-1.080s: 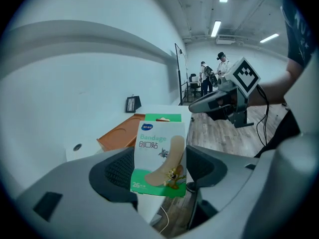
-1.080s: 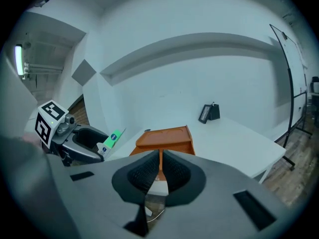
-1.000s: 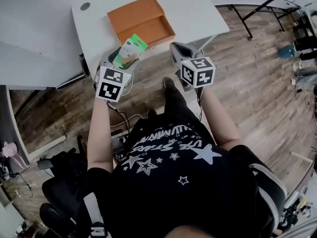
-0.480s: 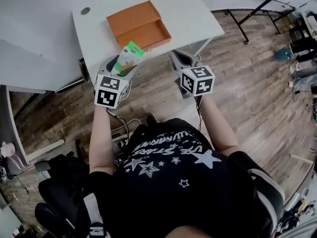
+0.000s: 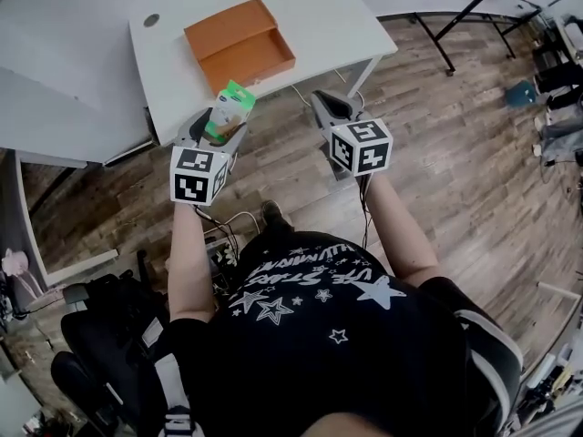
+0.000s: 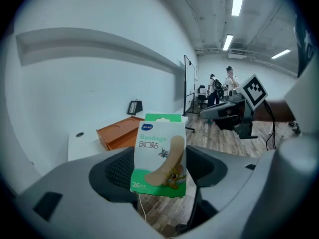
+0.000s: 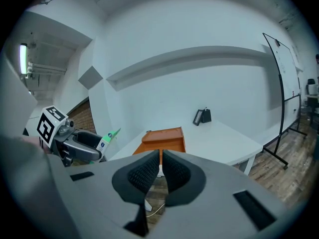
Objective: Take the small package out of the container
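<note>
Between the jaws of the left claw sits the small package, a green-and-white bandage pack, pinched by its lower part and standing upright above the pads. Left claw: clenched on the package. Head view puts this claw and its load off the near edge of the tabletop, over the wood floor. The orange container lies ahead of the claw on the tabletop, well apart from it; its open compartment looks empty as far as that view shows. Right claw: pads drawn together with only a thin slit between them, nothing held. It hangs about level with the left claw, off to its right, also short of the tabletop edge. Judgement: the extraction step looks done, since the package is clear of the container and held in the air. What is left, if anything, is setting it down. Next move would call for carrying the left claw forward over bare tabletop beside the container, lowering until the pack's bottom edge is near the surface, then releasing. The pack is thin and light, so it may tip over on release. Right claw not needed.
</note>
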`<action>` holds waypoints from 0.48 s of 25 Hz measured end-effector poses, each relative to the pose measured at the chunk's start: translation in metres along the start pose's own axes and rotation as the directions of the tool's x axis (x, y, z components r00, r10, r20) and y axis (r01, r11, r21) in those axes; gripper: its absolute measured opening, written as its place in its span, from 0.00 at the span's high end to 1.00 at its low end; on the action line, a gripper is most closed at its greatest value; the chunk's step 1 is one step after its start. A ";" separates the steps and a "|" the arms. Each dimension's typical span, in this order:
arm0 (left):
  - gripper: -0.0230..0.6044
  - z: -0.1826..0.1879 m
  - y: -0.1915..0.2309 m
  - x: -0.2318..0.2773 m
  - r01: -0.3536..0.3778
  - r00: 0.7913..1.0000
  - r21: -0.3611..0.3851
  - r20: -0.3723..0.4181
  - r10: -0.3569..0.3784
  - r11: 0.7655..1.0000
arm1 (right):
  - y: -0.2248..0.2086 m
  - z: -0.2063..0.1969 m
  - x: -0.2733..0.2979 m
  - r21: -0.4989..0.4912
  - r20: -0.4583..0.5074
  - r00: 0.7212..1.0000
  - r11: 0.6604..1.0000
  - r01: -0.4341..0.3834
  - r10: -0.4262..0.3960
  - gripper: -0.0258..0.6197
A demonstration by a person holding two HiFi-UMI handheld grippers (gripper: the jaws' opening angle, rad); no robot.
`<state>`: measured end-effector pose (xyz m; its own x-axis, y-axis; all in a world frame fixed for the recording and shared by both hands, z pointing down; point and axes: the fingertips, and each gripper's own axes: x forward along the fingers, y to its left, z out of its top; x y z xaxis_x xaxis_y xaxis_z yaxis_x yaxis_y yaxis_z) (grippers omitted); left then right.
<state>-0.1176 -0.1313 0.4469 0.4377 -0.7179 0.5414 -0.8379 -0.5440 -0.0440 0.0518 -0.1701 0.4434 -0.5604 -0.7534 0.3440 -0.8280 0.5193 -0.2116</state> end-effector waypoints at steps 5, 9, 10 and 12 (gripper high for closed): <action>0.41 -0.005 -0.032 -0.022 -0.017 1.000 -0.013 0.008 0.018 1.000 | 0.004 -0.011 -0.040 0.005 0.006 1.000 1.000 -0.010 0.010 0.88; 0.41 -0.013 -0.054 -0.043 -0.035 0.999 -0.041 0.020 0.036 0.999 | 0.014 -0.020 -0.067 -0.001 0.007 1.000 1.000 -0.029 0.029 0.88; 0.41 -0.015 -0.060 -0.047 -0.040 0.999 -0.047 0.024 0.041 0.998 | 0.015 -0.022 -0.073 -0.004 0.008 0.999 0.999 -0.033 0.033 0.88; 0.41 -0.020 -0.072 -0.056 -0.048 0.998 -0.053 0.028 0.049 0.997 | 0.018 -0.026 -0.084 -0.009 0.010 0.999 0.999 -0.042 0.043 0.88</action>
<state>-0.0886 -0.0436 0.4363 0.4051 -0.7558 0.5145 -0.8740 -0.4853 -0.0248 0.0848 -0.0868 0.4341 -0.5953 -0.7344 0.3260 -0.8033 0.5543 -0.2179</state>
